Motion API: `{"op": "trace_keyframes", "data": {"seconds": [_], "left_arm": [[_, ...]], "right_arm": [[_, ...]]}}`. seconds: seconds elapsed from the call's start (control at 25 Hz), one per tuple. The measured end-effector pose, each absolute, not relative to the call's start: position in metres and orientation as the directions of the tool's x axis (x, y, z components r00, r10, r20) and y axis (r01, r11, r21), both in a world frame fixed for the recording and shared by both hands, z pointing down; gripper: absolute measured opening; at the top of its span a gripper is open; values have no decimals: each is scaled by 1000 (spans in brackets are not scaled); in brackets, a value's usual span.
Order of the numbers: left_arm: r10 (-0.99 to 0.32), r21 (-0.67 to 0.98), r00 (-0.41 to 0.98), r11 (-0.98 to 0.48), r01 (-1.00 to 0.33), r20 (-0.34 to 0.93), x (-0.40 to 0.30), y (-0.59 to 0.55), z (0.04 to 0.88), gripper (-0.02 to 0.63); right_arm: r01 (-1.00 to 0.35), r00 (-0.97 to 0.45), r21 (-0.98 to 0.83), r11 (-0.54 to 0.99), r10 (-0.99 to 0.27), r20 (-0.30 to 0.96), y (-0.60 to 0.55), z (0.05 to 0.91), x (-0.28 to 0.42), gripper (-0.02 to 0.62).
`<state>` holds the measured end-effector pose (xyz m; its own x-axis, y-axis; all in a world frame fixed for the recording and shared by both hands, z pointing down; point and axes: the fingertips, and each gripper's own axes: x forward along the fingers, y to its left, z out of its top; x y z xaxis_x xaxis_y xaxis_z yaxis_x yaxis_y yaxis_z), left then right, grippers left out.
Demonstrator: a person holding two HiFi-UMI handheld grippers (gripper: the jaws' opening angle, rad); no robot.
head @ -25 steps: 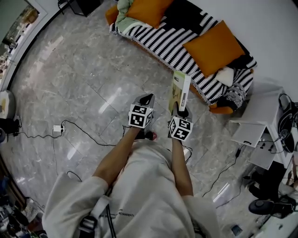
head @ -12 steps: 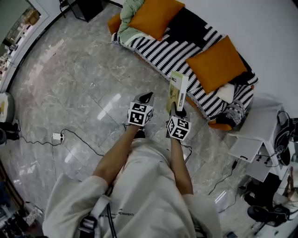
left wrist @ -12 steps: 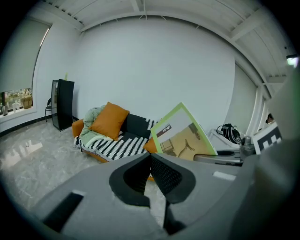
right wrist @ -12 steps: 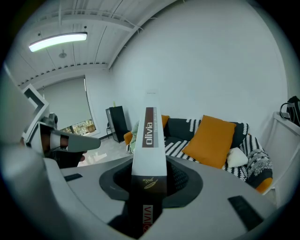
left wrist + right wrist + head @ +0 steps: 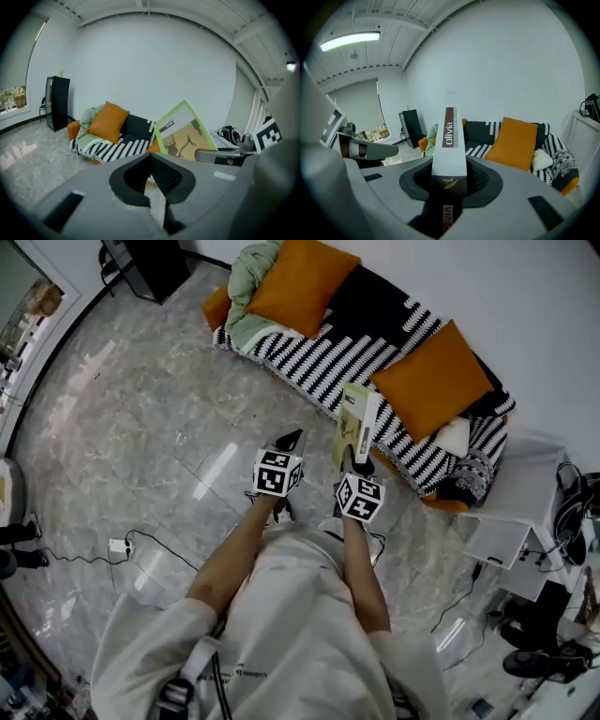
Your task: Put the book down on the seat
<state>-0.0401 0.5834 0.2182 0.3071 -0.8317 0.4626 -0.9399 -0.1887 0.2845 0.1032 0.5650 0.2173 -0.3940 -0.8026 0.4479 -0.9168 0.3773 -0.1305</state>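
Note:
The book (image 5: 357, 426) has a green-edged cover and a white spine and stands upright in my right gripper (image 5: 359, 463), which is shut on its lower end. In the right gripper view its spine (image 5: 449, 136) rises from between the jaws of that gripper (image 5: 450, 174). It hangs over the floor at the front edge of the sofa seat (image 5: 330, 351), which has a black-and-white striped cover. My left gripper (image 5: 290, 441) hovers just left of the book, shut with nothing in it. In the left gripper view the book's cover (image 5: 183, 135) shows to the right, in front of the sofa (image 5: 112, 148).
Two orange cushions (image 5: 302, 282) (image 5: 433, 379), a pale green blanket (image 5: 246, 298) and a white pillow (image 5: 452, 437) lie on the sofa. A black cabinet (image 5: 141, 263) stands at the left end, a white desk (image 5: 525, 493) at the right. Cables and a plug strip (image 5: 117, 546) lie on the marble floor.
The person has stepped closer to the sofa, so it now sits lower and nearer in the head view. Both grippers and the upright book keep the same pose.

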Motion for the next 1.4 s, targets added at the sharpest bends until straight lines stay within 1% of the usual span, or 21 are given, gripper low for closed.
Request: {"op": "trace_keyframes", "data": {"seconds": [0.24, 0.56, 0.76, 1.0, 1.12, 1.2, 1.4], "left_arm": [[-838, 346, 300, -144, -927, 455, -73, 573, 227, 9], [-847, 421, 247, -30, -906, 471, -113, 577, 249, 9], [-850, 416, 226, -9, -909, 476, -123, 573, 251, 9], [-861, 328, 183, -21, -945, 474, -140, 553, 238, 9], [-863, 336, 184, -18, -942, 471, -147, 554, 236, 9], [-863, 357, 182, -2, -934, 471, -154, 553, 241, 9], [-829, 409, 178, 66, -910, 530, -146, 534, 275, 9]], "right_arm": [[-925, -374, -139, 355, -777, 506, 555, 235, 86, 119], [-917, -389, -146, 370, -755, 528, 547, 244, 72, 120], [-908, -402, -136, 395, -735, 547, 532, 247, 59, 120], [-891, -439, -151, 428, -729, 525, 501, 241, 35, 120], [-890, -443, -153, 430, -732, 518, 499, 236, 26, 120], [-883, -446, -121, 454, -730, 517, 498, 231, 17, 120], [-862, -458, -66, 503, -717, 526, 469, 230, 21, 120]]}}
